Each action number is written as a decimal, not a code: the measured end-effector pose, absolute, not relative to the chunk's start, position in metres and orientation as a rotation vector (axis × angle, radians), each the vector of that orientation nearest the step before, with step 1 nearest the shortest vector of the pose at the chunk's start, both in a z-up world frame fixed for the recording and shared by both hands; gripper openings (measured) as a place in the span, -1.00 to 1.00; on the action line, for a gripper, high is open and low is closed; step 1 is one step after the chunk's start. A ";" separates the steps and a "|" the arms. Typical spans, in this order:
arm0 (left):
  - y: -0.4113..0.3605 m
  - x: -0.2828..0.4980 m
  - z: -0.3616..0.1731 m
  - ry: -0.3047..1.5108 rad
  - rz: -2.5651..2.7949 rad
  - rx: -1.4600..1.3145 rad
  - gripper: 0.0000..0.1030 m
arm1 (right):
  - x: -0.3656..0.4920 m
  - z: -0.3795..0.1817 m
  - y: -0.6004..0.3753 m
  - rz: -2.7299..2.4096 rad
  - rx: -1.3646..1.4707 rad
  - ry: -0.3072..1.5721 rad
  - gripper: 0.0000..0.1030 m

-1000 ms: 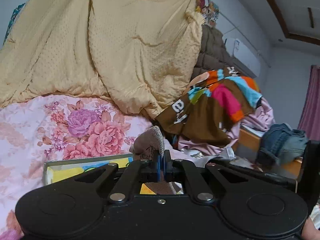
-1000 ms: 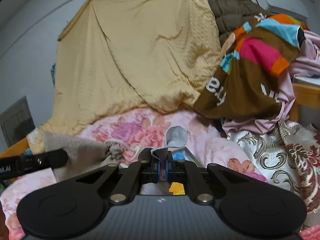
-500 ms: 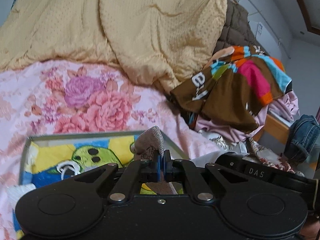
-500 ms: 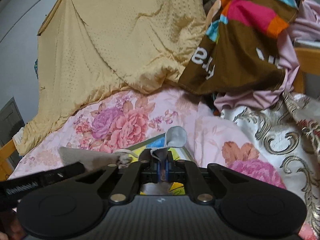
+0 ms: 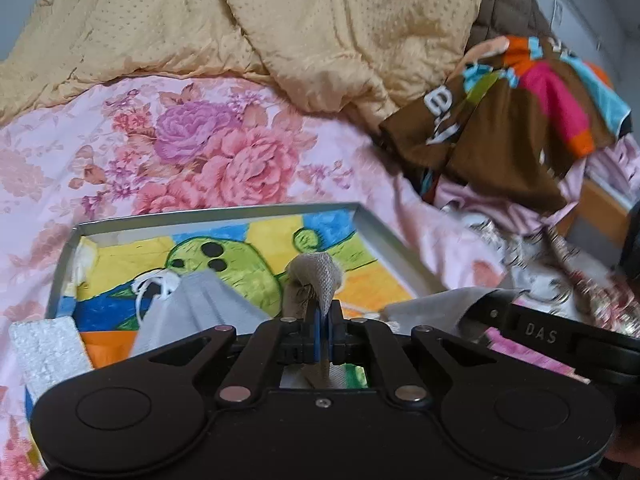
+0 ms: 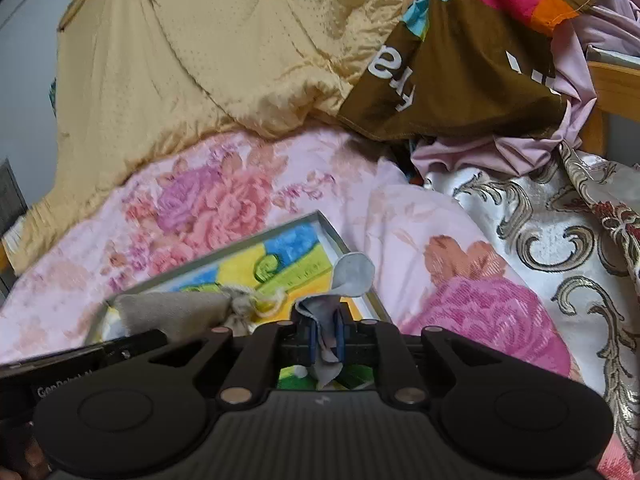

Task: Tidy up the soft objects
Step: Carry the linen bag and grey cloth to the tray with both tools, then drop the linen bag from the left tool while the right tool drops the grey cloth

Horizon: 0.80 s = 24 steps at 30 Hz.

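Observation:
My left gripper is shut on a corner of a beige-grey woven cloth, held just above a metal tray with a colourful cartoon picture. My right gripper pinches a grey-blue corner of cloth, with its pads slightly apart, over the tray's right corner. The cloth stretches between both grippers; its body shows in the right wrist view. A grey drawstring pouch lies in the tray.
The tray rests on a pink floral bedsheet. A yellow quilt is heaped behind it. A brown multicolour shirt and patterned satin fabric lie to the right. A white foam block sits at the tray's left corner.
Both grippers have lowered and tilted down toward the tray with the cloth between them; the tray now fills more of both views. The right pads have parted slightly.

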<state>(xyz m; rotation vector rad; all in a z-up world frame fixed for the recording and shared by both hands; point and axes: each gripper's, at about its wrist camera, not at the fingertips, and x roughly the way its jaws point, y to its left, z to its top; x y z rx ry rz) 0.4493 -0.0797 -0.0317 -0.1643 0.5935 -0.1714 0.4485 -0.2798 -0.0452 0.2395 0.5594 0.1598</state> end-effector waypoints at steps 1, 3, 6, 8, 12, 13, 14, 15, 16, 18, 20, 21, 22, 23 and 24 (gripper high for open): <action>-0.080 0.449 -0.032 0.597 -0.165 -0.153 -0.90 | 0.448 -0.046 -0.281 0.156 0.242 0.561 -0.76; -0.081 0.448 -0.031 0.601 -0.154 -0.136 -0.84 | 0.448 -0.048 -0.283 0.149 0.248 0.563 -0.75; -0.080 0.445 -0.028 0.595 -0.149 -0.128 -0.72 | 0.447 -0.047 -0.287 0.144 0.259 0.565 -0.49; -0.079 0.442 -0.025 0.593 -0.143 -0.129 -0.69 | 0.445 -0.046 -0.289 0.143 0.258 0.565 -0.37; -0.078 0.436 -0.017 0.582 -0.135 -0.123 -0.36 | 0.440 -0.042 -0.293 0.129 0.269 0.566 -0.13; -0.078 0.434 -0.015 0.579 -0.132 -0.121 -0.24 | 0.438 -0.040 -0.294 0.122 0.274 0.566 -0.07; -0.078 0.432 -0.012 0.575 -0.127 -0.120 -0.18 | 0.437 -0.039 -0.294 0.118 0.277 0.565 -0.02; -0.077 0.430 -0.010 0.573 -0.122 -0.121 -0.07 | 0.434 -0.037 -0.295 0.118 0.279 0.562 0.02; -0.076 0.427 -0.008 0.570 -0.118 -0.125 -0.02 | 0.432 -0.035 -0.295 0.119 0.280 0.557 0.08; -0.073 0.422 -0.002 0.567 -0.109 -0.135 0.02 | 0.426 -0.030 -0.295 0.123 0.276 0.548 0.16; -0.071 0.416 0.004 0.564 -0.098 -0.138 0.09 | 0.420 -0.024 -0.294 0.132 0.268 0.536 0.25; -0.070 0.412 0.007 0.560 -0.093 -0.134 0.13 | 0.415 -0.021 -0.293 0.138 0.264 0.527 0.27; -0.070 0.407 0.010 0.554 -0.089 -0.130 0.18 | 0.411 -0.017 -0.293 0.143 0.262 0.518 0.32; -0.069 0.403 0.013 0.548 -0.085 -0.126 0.20 | 0.407 -0.013 -0.293 0.149 0.263 0.510 0.37; -0.068 0.398 0.017 0.541 -0.080 -0.122 0.27 | 0.401 -0.009 -0.293 0.156 0.266 0.499 0.40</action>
